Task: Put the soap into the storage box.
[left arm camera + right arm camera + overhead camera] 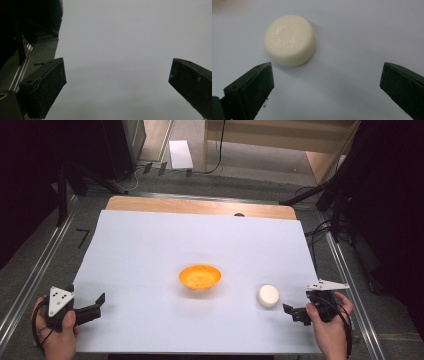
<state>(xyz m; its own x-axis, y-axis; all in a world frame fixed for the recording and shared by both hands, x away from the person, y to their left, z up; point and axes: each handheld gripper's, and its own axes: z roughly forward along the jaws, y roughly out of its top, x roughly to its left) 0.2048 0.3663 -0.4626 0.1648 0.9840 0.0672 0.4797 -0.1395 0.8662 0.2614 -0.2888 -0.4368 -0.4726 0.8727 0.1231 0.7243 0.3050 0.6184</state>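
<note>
A white sheet point(150, 250) covered the counter point(200, 206), with grey floor and metal rails around its edges. The cream disc point(290, 40) lay flat just beyond the right gripper point(327, 82), whose jaws stood wide open and apart from it, right of the orange bowl point(200, 276). The left gripper point(117, 82), jaws also open, held nothing over bare sheet near the left edge.

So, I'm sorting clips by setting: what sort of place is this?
Probably a lab or recording workspace, not a home: a table covered with plain white sheet, dark stands and cables around it, and metal floor rails.
</note>
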